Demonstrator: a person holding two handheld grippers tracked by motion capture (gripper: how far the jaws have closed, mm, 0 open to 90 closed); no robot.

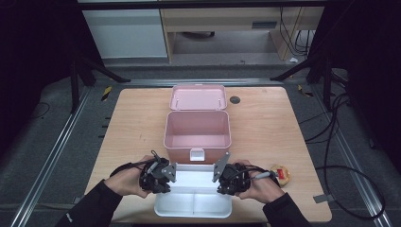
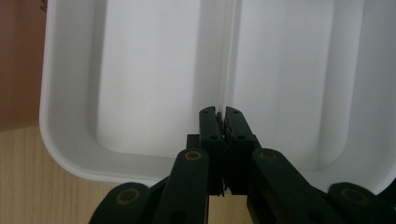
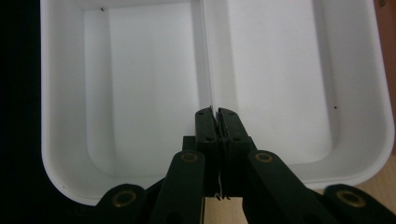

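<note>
- The left gripper (image 1: 158,176) sits at the left end of a white two-compartment tray (image 1: 194,202) at the table's near edge, its jaws pinched shut on the tray's thin centre divider (image 2: 224,70).
- Just behind the tray stands an open, empty pink storage box (image 1: 197,131).
- The right gripper (image 1: 230,178), at the tray's right end, likewise clamps the divider.
- A small round object (image 1: 282,174) lies furthest right; no writing can be read anywhere.
</note>
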